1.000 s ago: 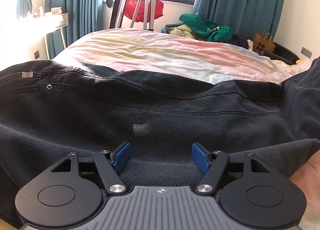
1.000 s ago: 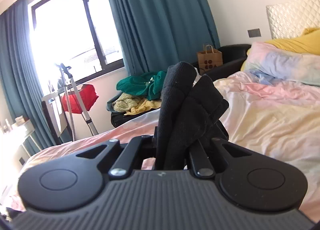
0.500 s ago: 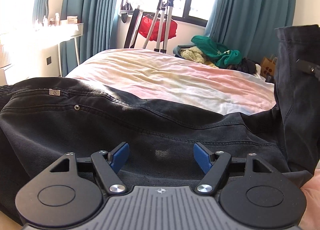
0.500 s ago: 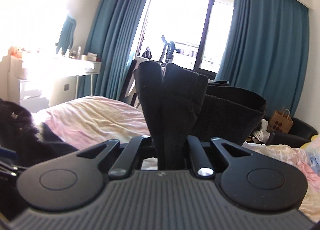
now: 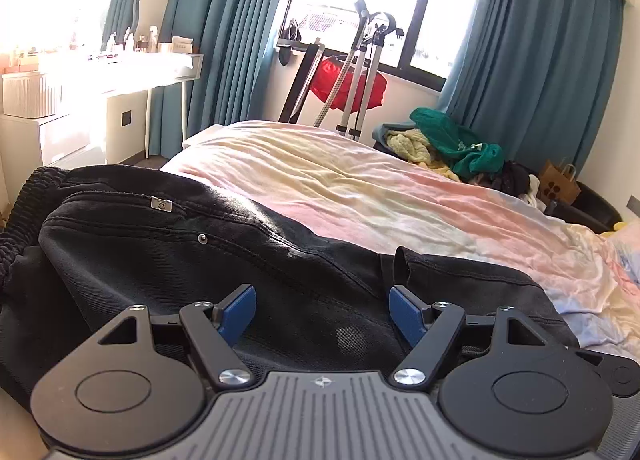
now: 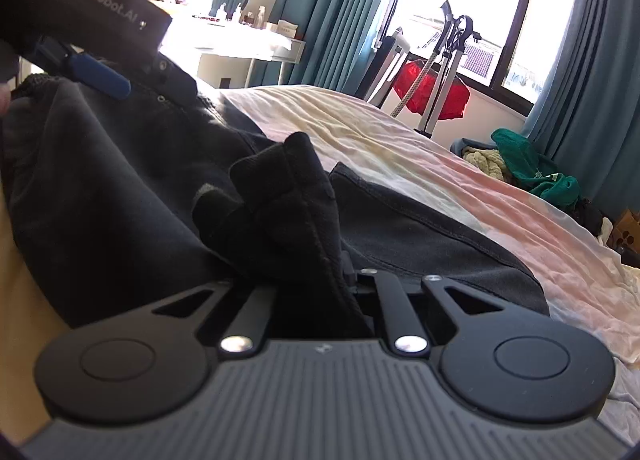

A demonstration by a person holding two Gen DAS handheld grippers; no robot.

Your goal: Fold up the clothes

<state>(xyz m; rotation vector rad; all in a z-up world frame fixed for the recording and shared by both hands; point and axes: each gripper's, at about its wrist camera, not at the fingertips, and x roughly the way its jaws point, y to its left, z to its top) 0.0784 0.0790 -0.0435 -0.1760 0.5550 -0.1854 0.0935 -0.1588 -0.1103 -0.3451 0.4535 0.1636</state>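
Four fingers (image 5: pixel 239 310), one black trousers (image 5: pixel 200 280).

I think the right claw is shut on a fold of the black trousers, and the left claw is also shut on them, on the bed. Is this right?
Not quite. The right claw is shut on a fold of the black trousers, but the left claw is open: the left wrist view shows its blue pads standing wide apart over the cloth, on the bed.

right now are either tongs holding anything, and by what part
Right tongs pinch a bunched fold of the black trousers' leg end; left tongs are open, holding nothing.
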